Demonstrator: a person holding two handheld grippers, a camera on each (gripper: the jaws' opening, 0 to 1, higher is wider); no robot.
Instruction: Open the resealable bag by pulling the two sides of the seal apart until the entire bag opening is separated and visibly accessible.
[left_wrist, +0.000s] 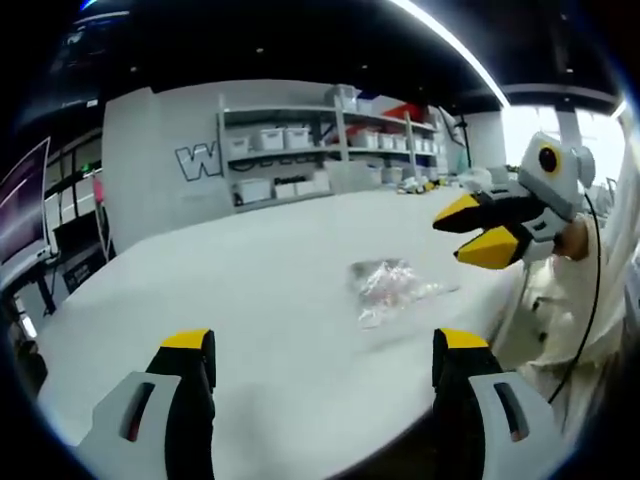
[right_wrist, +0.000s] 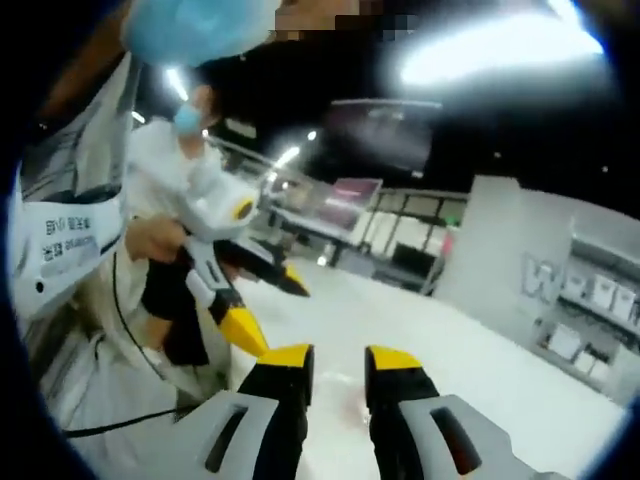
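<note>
On the wall (left_wrist: 165, 150), "W".

I see a broad white table (left_wrist: 250, 290) across the middle of the left gripper view. Behind it, upper centre, metal shelving (left_wrist: 330, 150) holds white bins against a pale wall (left_wrist: 160, 150) with large lettering. A long ceiling light strip (left_wrist: 450, 45) curves across the dark ceiling, upper right. Monitors (left_wrist: 22, 215) sit at far left

The clear, crinkled resealable bag (left_wrist: 388, 288) lies flat on the white table (left_wrist: 250, 280), untouched.
</note>
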